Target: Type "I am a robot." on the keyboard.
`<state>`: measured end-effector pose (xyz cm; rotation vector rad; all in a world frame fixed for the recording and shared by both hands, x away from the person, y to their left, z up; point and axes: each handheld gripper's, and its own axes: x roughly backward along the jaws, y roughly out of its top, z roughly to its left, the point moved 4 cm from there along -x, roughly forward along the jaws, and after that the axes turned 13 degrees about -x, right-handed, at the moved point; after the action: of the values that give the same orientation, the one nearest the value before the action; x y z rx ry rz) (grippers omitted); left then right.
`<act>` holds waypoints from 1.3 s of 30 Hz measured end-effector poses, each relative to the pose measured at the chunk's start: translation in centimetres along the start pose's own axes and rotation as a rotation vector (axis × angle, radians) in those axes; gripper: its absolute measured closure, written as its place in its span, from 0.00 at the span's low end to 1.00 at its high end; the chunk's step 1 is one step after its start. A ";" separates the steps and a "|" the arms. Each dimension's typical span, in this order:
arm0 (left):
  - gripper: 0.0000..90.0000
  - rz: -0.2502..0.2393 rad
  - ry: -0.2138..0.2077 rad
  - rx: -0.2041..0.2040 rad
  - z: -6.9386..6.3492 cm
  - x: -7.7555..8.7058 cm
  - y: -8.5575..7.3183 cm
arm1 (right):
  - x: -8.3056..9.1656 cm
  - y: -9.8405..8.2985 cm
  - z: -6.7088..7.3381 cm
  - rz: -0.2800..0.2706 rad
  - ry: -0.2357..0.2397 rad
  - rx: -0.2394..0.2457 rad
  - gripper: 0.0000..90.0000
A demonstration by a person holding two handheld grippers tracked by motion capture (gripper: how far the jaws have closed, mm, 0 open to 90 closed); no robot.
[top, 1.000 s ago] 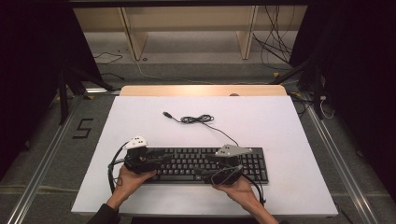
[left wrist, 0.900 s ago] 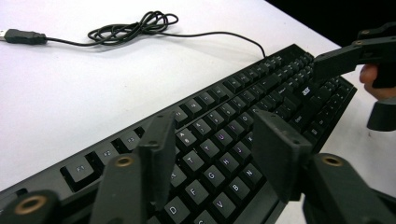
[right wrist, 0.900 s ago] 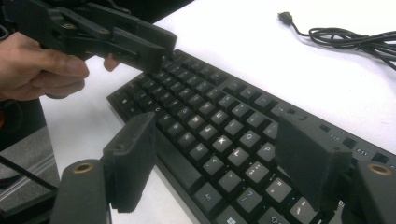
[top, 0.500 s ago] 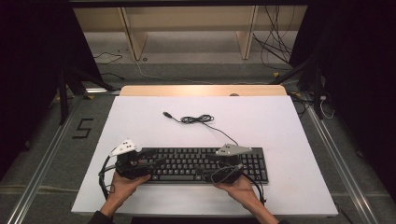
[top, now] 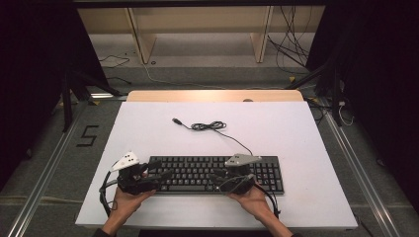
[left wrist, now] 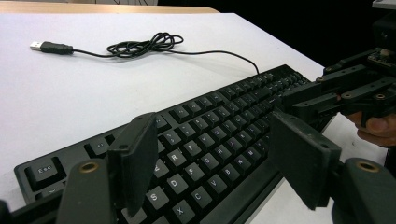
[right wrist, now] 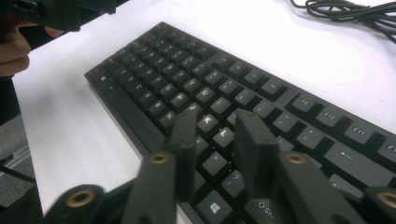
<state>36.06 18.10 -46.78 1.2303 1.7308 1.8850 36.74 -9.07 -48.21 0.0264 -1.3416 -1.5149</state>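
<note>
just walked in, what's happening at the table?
A person holds a gripper in each hand over a black keyboard on the white table. The left gripper hangs over the keyboard's left end, jaws wide and just opened further, nothing between them. The right gripper sits over the middle keys, its jaws having just closed to a narrow gap, gripping nothing. The keyboard's cable lies coiled and unplugged behind it.

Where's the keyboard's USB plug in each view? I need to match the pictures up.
High view: USB plug lies on the white table, up and left of the keyboard.
Left gripper view: USB plug at top left.
Right gripper view: not in it.
Shared landmark: the coiled cable.
</note>
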 end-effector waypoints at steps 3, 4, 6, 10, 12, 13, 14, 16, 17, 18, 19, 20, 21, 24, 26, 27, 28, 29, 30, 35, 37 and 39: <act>0.36 0.001 0.003 -0.002 0.0 0.1 -0.1 | -0.2 -0.1 0.1 0.011 0.001 0.008 0.88; 0.36 0.002 0.003 -0.004 0.0 0.2 -0.1 | -0.3 -0.2 0.1 0.016 0.000 0.008 0.89; 0.36 0.001 0.002 -0.002 -0.1 0.2 -0.1 | -0.4 -0.2 0.2 0.021 0.000 0.011 0.92; 0.36 0.000 0.003 -0.003 -0.2 0.2 -0.1 | -0.6 -0.3 0.2 0.033 -0.002 0.013 0.95; 0.36 -0.001 0.003 -0.003 -0.2 0.2 -0.2 | -0.7 -0.3 0.2 0.038 -0.002 0.013 0.96; 0.36 -0.001 0.003 -0.003 -0.2 0.2 -0.2 | -0.7 -0.3 0.2 0.040 -0.003 0.014 0.97; 0.36 0.001 0.003 -0.005 -0.2 0.2 -0.2 | -0.8 -0.3 0.2 0.040 -0.004 0.016 0.97; 0.36 0.002 0.003 -0.005 -0.2 0.2 -0.2 | -0.9 -0.4 0.2 0.042 -0.006 0.018 0.99; 0.36 0.002 0.003 -0.006 -0.2 0.2 -0.2 | -0.9 -0.4 0.2 0.046 -0.006 0.018 0.99; 0.35 0.002 0.003 -0.006 -0.2 0.2 -0.2 | -0.9 -0.4 0.2 0.048 -0.007 0.017 1.00; 0.35 0.002 0.003 -0.006 -0.2 0.2 -0.2 | -1.0 -0.4 0.2 0.049 -0.008 0.017 1.00; 0.35 0.001 0.003 -0.004 -0.3 0.2 -0.2 | -1.1 -0.4 0.2 0.052 -0.008 0.019 1.00; 0.35 0.003 0.003 -0.007 -0.3 0.2 -0.2 | -1.1 -0.4 0.2 0.055 -0.010 0.017 1.00; 0.35 0.003 0.003 -0.009 -0.3 0.3 -0.2 | -1.4 -0.5 0.2 0.064 -0.014 0.021 1.00; 0.35 0.002 0.003 -0.011 -0.3 0.3 -0.2 | -1.5 -0.5 0.2 0.069 -0.017 0.022 1.00; 0.35 0.000 0.004 -0.011 -0.4 0.3 -0.2 | -1.5 -0.5 0.1 0.071 -0.018 0.020 1.00; 0.35 -0.002 0.004 -0.010 -0.4 0.3 -0.2 | -1.5 -0.5 0.1 0.072 -0.020 0.020 1.00; 0.35 -0.003 0.005 -0.010 -0.4 0.4 -0.2 | -1.6 -0.5 0.1 0.072 -0.022 0.020 1.00; 0.35 -0.003 0.006 -0.011 -0.4 0.4 -0.2 | -1.6 -0.5 0.1 0.073 -0.023 0.021 1.00; 0.34 -0.004 0.008 -0.010 -0.4 0.4 -0.2 | -1.8 -0.6 0.0 0.080 -0.030 0.023 1.00; 0.34 -0.004 0.008 -0.010 -0.4 0.4 -0.2 | -1.9 -0.7 0.0 0.087 -0.035 0.025 1.00; 0.34 -0.004 0.008 -0.010 -0.4 0.4 -0.2 | -2.2 -0.8 0.0 0.095 -0.047 0.034 1.00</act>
<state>35.47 18.21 -46.77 1.2169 1.7244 1.8962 37.14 -7.75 -50.08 -0.0512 -1.3866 -1.4207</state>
